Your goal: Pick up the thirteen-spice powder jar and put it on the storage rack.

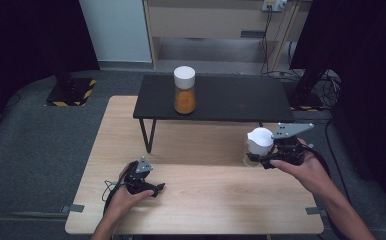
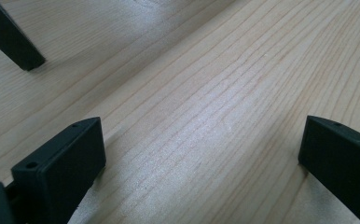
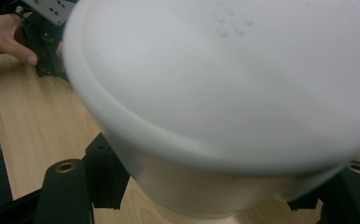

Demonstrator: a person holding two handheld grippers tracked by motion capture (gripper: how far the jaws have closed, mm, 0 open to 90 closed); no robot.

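text: none legible | white lid [image 3: 234, 79]: faint embossed marks, possibly a logo

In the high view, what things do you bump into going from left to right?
Left black two-jaw gripper → clear jar of orange powder with white lid → white-lidded container → right black gripper holding it.

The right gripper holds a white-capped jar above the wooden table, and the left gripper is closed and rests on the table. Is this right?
Not quite. The left gripper is open: in the left gripper view its jaws stand wide apart with bare wooden table between them. The rest holds: in the high view the right gripper holds the white-capped jar over the table.
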